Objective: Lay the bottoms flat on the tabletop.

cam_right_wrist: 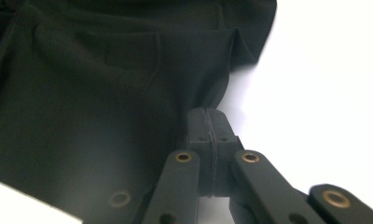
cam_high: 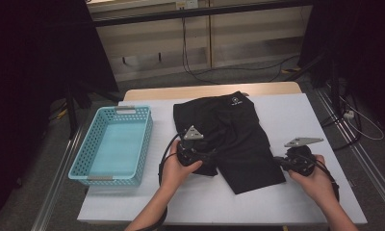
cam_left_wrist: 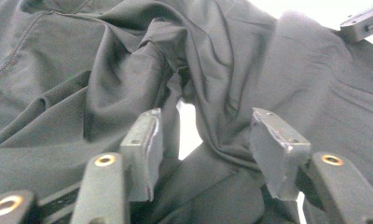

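Note:
Black shorts (cam_high: 234, 130) lie spread on the white table cover, waistband at the far side. My left gripper (cam_high: 206, 159) rests on the crumpled left leg. In the left gripper view it (cam_left_wrist: 205, 140) is open, with bunched folds of the shorts (cam_left_wrist: 105, 70) lying between its pads (cam_left_wrist: 147, 135) but not pinched. My right gripper (cam_high: 278, 161) is at the outer edge of the right leg. In the right gripper view it (cam_right_wrist: 208, 116) is shut on the edge of the shorts (cam_right_wrist: 105, 93), the fabric pulled into a small pleat at its tip.
An empty light blue plastic basket (cam_high: 84, 144) stands on the left part of the table. The white cover (cam_high: 301, 115) is bare to the right of the shorts. Cables and a rail lie on the floor beyond the table's edges.

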`<control>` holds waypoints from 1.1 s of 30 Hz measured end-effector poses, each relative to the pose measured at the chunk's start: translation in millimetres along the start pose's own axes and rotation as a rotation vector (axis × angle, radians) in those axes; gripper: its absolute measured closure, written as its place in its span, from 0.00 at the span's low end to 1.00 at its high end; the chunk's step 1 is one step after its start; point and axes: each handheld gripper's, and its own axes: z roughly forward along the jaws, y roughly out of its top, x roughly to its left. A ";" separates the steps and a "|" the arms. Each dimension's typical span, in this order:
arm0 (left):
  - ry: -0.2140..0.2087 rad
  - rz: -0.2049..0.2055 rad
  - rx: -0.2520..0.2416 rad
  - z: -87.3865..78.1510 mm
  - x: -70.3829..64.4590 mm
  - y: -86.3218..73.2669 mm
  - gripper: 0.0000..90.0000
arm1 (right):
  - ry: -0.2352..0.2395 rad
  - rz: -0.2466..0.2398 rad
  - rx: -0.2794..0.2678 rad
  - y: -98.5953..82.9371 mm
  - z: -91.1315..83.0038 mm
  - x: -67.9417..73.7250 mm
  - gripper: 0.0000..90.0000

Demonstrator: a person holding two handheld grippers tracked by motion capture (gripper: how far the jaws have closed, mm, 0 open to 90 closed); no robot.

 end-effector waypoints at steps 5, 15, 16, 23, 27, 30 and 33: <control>-0.010 -0.002 -0.007 -2.5 -1.8 1.0 0.42 | -0.022 0.013 0.036 -16.4 -14.5 -3.7 1.00; -0.014 0.014 -0.019 -6.5 -3.5 5.0 0.37 | -0.083 0.027 -0.001 -16.5 -16.1 -5.6 0.74; -0.010 0.017 -0.019 -6.9 -3.2 5.2 0.36 | -0.099 0.023 -0.015 -12.6 -13.9 -5.6 0.72; -0.011 0.028 0.003 -9.5 -0.3 6.1 0.27 | -0.137 0.044 -0.038 10.9 18.0 -15.4 0.73; 0.002 0.040 0.013 -12.8 2.8 6.5 0.22 | -0.113 0.064 -0.020 13.5 32.2 -19.1 0.77; -0.002 0.032 0.008 -15.2 6.5 5.9 0.21 | -0.085 0.064 -0.014 13.3 30.5 -20.4 0.95; 0.005 0.031 0.008 -17.7 8.5 5.3 0.20 | -0.054 0.079 -0.017 10.7 28.0 -21.7 1.00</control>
